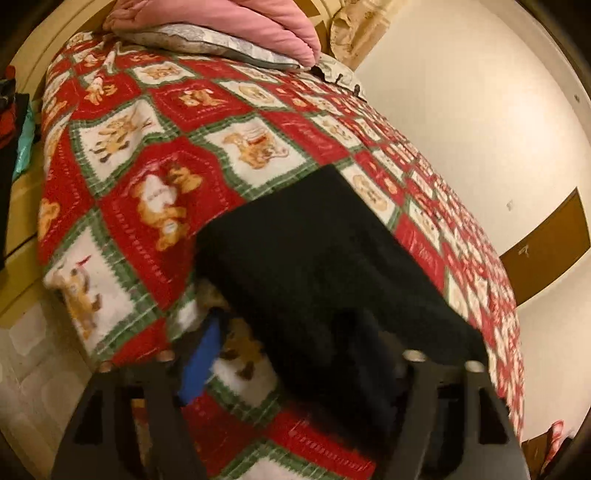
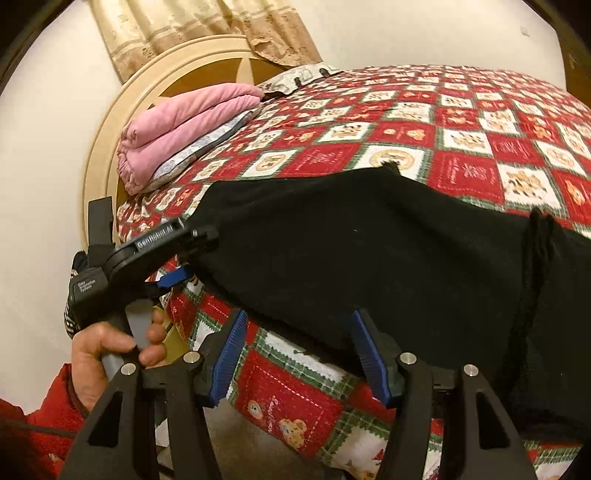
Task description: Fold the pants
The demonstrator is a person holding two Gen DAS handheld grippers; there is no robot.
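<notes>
Black pants (image 1: 314, 258) (image 2: 369, 251) lie spread near the front edge of a bed, on a red, white and green teddy-bear blanket (image 1: 147, 147) (image 2: 461, 140). My right gripper (image 2: 299, 321) stands open; its blue pads (image 2: 229, 354) flank the pants' near edge without pressing it. My left gripper (image 2: 188, 258) is at the pants' left corner, one finger above the cloth and one blue pad (image 2: 173, 277) below, jaws wide apart. In the left wrist view the left gripper (image 1: 288, 332) shows one blue pad (image 1: 199, 358); the black cloth hides the other finger.
A folded pink blanket (image 2: 177, 129) (image 1: 240, 22) rests on a grey pillow (image 1: 207, 44) at the head of the bed, by a round cream headboard (image 2: 110, 129). A hand (image 2: 107, 347) in a red sleeve holds the left gripper's handle. Pale floor tiles (image 1: 33, 369) lie beside the bed.
</notes>
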